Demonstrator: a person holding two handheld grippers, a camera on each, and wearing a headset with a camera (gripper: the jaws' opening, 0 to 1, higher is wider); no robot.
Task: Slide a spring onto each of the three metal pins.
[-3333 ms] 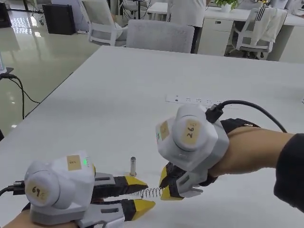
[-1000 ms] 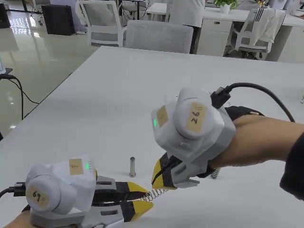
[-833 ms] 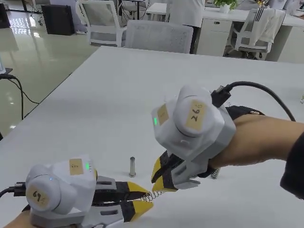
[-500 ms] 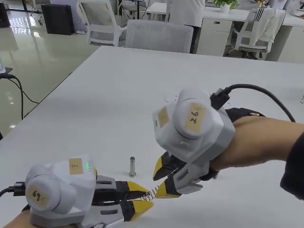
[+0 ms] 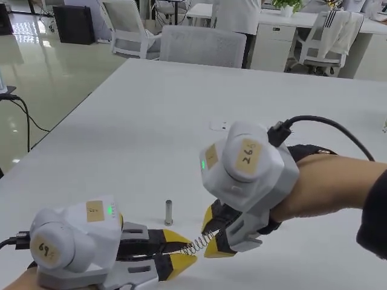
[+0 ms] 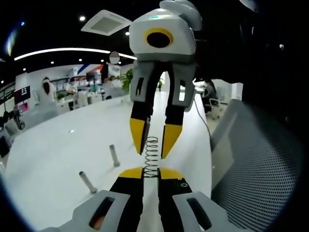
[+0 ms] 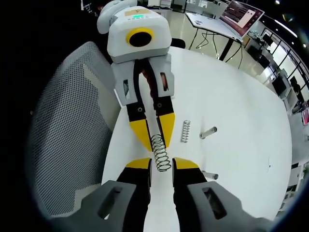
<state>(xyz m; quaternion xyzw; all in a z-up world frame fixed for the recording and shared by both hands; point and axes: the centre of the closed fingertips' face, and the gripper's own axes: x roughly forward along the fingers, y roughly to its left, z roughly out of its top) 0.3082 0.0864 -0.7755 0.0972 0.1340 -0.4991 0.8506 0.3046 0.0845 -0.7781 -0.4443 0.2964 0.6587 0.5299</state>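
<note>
Silver coil spring (image 5: 198,243) pinched at one end by closed yellow-tipped fingers (image 5: 174,232) of left gripper (image 5: 186,246). Right gripper (image 5: 212,234) fingers parted, straddling the other end, contact unclear. Short grey metal pin (image 5: 169,212) stands bare on white worktop (image 5: 181,121) just beyond. Step looks like regripping the spring between grippers. Next: line its bore up over the pin top.

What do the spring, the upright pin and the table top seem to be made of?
Spring: bare steel wire, probably; thin grey coils with glints. Pin: metal, likely steel; smooth silver-grey cylinder with a sheen. Table: white matte surface, perhaps laminate; core not visible.
</note>
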